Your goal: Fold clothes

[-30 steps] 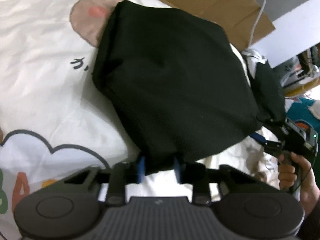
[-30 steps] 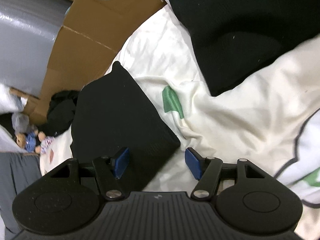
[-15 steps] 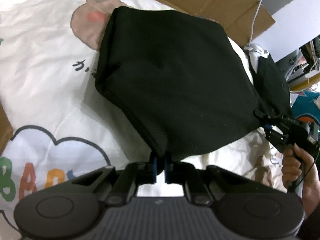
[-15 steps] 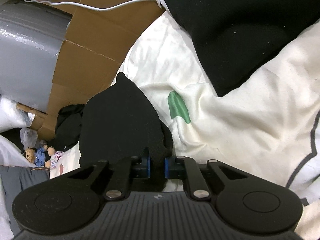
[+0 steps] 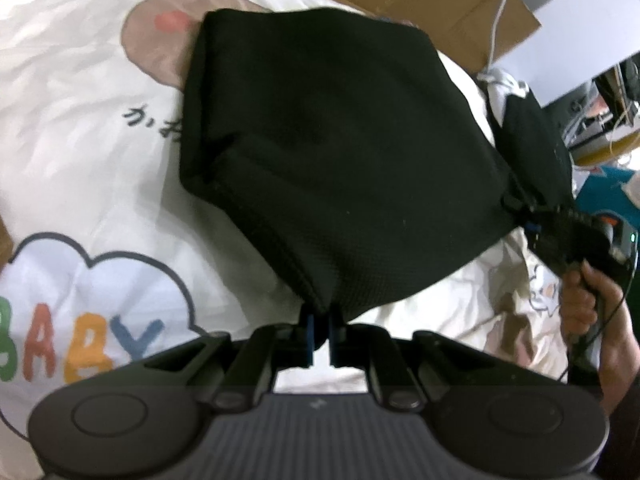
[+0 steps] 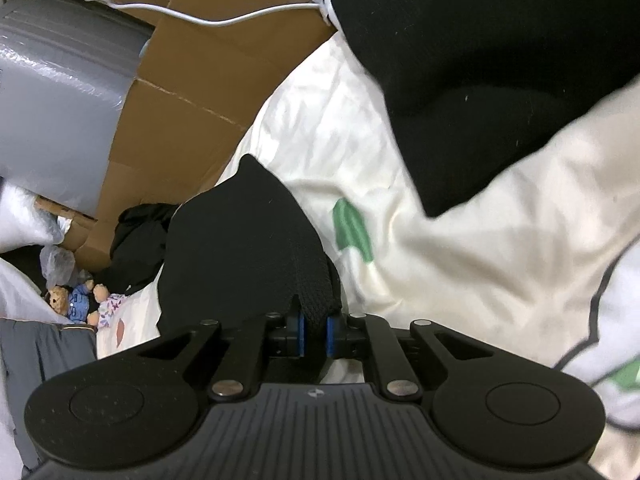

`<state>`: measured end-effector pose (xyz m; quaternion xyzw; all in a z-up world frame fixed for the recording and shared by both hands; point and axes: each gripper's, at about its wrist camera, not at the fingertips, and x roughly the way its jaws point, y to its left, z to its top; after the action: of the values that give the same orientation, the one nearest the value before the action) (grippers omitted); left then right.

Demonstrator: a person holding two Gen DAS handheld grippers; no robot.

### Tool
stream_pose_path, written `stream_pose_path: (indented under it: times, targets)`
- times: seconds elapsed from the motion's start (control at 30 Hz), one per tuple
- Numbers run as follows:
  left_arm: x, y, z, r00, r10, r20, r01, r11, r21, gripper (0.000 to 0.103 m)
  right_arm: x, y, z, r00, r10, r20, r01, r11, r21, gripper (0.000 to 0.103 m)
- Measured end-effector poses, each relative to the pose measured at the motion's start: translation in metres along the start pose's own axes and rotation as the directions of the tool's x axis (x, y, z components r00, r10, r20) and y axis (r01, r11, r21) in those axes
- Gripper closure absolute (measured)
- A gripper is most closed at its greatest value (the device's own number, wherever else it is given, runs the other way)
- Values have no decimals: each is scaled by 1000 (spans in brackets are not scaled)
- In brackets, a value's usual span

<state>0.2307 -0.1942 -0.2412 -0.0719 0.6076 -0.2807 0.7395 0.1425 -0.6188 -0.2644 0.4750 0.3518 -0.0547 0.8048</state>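
A black knit garment [image 5: 340, 160] lies spread on a cartoon-print bedsheet [image 5: 80, 168]. In the left wrist view my left gripper [image 5: 320, 332] is shut on the garment's near corner, and the cloth bunches just above the blue pads. At that view's right edge a hand [image 5: 580, 304] holds my right gripper [image 5: 532, 220], which pinches the garment's far right corner. In the right wrist view the right gripper [image 6: 314, 330] is shut on a folded black corner [image 6: 248, 248] that stands up in a peak. The rest of the garment [image 6: 480, 60] fills the upper right.
Flattened cardboard [image 5: 440, 0] borders the sheet's far side, and a white cable [image 6: 220, 20] runs across it. A grey wrapped bulk [image 6: 60, 80], a dark clothing heap [image 6: 136, 232] and small dolls [image 6: 76, 300] sit beyond the bed's edge on the left.
The right gripper's jaws went from wide open to shut on the black corner, which now peaks upward. The left gripper's pads closed tight on the near corner and rose slightly.
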Motion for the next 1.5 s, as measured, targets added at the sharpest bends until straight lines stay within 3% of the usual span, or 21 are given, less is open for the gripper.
stream_pose_path:
  times: [0.23, 0.33, 0.4, 0.43, 0.5, 0.7, 0.9, 1.3, 1.33, 1.4, 1.5]
  targets:
    - [-3, -11, 1, 995, 76, -62, -72, 996, 62, 91, 4, -2, 10, 1000, 11, -2, -11, 999, -38, 92]
    - [-8, -12, 2, 991, 107, -77, -101, 991, 84, 90, 2, -8, 8, 999, 40, 3, -40, 999, -19, 84]
    - [-13, -14, 6, 987, 134, -90, -124, 987, 105, 89, -2, -13, 5, 999, 51, 17, -51, 998, 20, 71]
    - [-17, -16, 11, 985, 142, -93, -131, 985, 115, 88, -3, -13, 3, 998, 54, 24, -55, 998, 28, 59]
    - [-23, -18, 16, 984, 150, -93, -138, 982, 130, 79, -10, -10, -3, 997, 63, 48, -64, 998, 25, 51]
    - [-47, -34, 58, 983, 177, -46, -163, 963, 215, 57, -11, -4, -11, 999, 37, 25, -36, 999, -22, 48]
    - [-52, -58, 112, 982, 187, 26, -185, 932, 312, 43, -17, -6, -14, 999, 22, 36, -21, 1000, -24, 48]
    - [-23, -119, 210, 985, 169, 35, -163, 841, 516, 38, -9, 2, -18, 999, -37, 12, 37, 999, -18, 48]
    - [-19, -123, 216, 986, 160, 33, -154, 840, 521, 37, -9, 2, -18, 999, -40, 10, 40, 999, -17, 48]
    - [-13, -128, 223, 991, 134, 26, -128, 846, 518, 22, -4, 8, -16, 999, -53, 0, 53, 998, -33, 48]
    - [-1, -138, 228, 996, 82, 39, -90, 843, 531, 20, 3, 14, -14, 998, -65, -2, 65, 997, -52, 47]
